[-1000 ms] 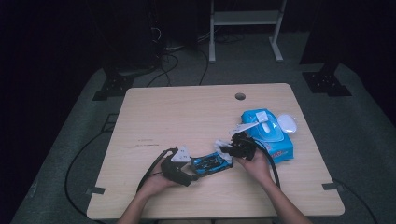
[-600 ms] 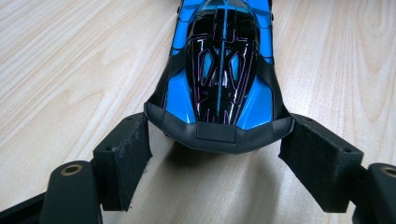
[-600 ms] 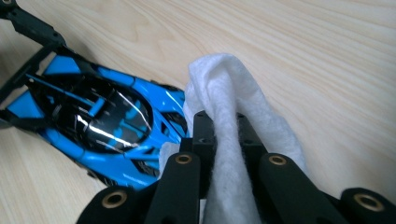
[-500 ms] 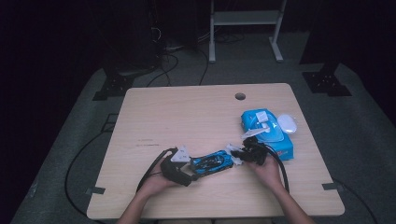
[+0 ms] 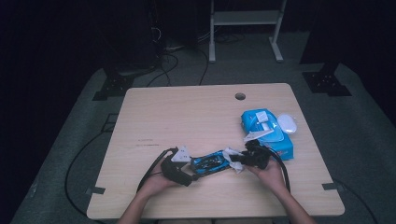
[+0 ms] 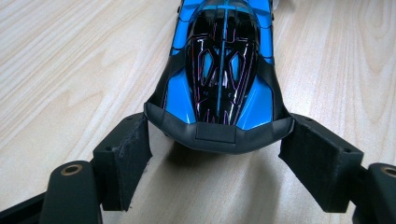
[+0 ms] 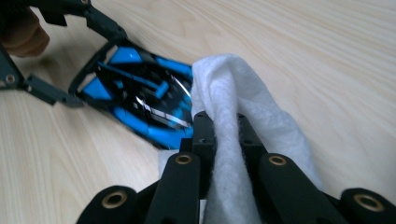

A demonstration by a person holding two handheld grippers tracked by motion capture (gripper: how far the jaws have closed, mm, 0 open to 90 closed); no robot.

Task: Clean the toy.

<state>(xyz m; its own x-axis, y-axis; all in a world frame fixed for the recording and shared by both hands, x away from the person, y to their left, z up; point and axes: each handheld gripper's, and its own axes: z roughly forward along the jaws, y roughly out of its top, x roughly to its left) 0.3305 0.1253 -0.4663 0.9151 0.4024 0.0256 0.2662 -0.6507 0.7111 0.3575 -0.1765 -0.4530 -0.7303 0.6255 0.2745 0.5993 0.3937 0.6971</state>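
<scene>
Toy car (image 5: pixel 211 163), blue and black, lies on the table (image 5: pixel 196 116) near its front edge, between the two hands. In the high view the left tongs (image 5: pixel 194 168) hold it from about nine o'clock, and the right tongs (image 5: pixel 236 160) bring a white wipe (image 5: pixel 232 158) against its three o'clock end. A blue pack of wipes (image 5: pixel 266 130) sits at two o'clock from the car, with a white oval thing (image 5: pixel 288 123) just beside it; I cannot tell what that is.

In the left gripper view the pads (image 6: pixel 126 158) bracket the car's black end at its two corners, pressing lightly from either side. The body runs straight away toward twelve o'clock. To do the wiping well, this grip should stay square and steady, so the car neither pivots nor slides when the cloth pushes on it.

In the right gripper view the tongs are pressed together on a fold of the wipe, which bulges out above the tips toward twelve o'clock and touches the car's near end. The car lies at ten o'clock, framed by the other tongs. I judge that the loose cloth ahead of the tips, not the hard jaws, should meet the glossy shell. Strokes are best run along the body, toward the held end, with light pressure. Too much sideways force could twist the car out of the left pads.
</scene>
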